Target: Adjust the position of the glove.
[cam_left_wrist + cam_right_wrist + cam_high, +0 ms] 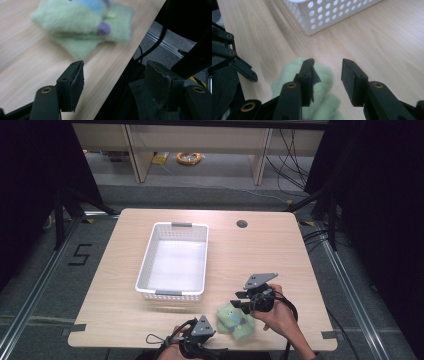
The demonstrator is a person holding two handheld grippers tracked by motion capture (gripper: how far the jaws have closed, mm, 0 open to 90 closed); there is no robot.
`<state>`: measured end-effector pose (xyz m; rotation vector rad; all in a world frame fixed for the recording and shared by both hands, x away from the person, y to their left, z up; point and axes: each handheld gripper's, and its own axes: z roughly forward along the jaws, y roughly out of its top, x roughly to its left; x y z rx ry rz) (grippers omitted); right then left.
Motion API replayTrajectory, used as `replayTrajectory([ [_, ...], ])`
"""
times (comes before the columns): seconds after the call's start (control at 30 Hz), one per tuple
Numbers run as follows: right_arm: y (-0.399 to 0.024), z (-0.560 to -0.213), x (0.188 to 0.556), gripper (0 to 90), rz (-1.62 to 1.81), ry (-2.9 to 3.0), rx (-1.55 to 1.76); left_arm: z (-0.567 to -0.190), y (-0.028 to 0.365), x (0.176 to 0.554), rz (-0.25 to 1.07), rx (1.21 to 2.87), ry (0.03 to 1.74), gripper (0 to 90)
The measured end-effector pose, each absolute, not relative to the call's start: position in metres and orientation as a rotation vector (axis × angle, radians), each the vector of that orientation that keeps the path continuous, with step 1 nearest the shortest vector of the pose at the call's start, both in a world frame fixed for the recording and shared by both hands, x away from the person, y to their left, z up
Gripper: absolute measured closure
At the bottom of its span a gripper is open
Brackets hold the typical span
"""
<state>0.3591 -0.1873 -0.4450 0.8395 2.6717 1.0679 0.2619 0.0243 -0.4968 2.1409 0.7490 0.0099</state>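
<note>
The right hand-held gripper point(239, 299) sits low and right of centre in the high view, jaws spread, with nothing between them; in its own view they hang just above a green plush toy point(322, 100). The left hand-held gripper point(115, 82) is at the bottom edge, jaws also spread and empty, half over the tabletop point(260, 250) rim. The toy point(234, 321) lies near the tabletop's near edge, between the two grippers. A white basket point(150, 255) stands at the middle, apart from the toy.
</note>
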Motion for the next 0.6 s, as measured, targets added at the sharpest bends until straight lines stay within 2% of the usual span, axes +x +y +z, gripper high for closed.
replayTrajectory([
  [0.23, -0.171, -0.462, 0.372, 59.4, 1.039, 2.763, 0.871, -0.494, 0.001, 0.266, 0.073, 2.17, 0.71, 34.7],
  [0.47, -0.174, -0.474, 0.379, 58.1, 1.055, 2.81, 0.888, -0.499, -0.01, 0.272, 0.138, 2.197, 0.708, 36.0],
  [0.6, -0.175, -0.475, 0.378, 62.9, 1.031, 2.804, 0.939, -0.503, -0.014, 0.272, 0.173, 2.216, 0.707, 38.8],
])
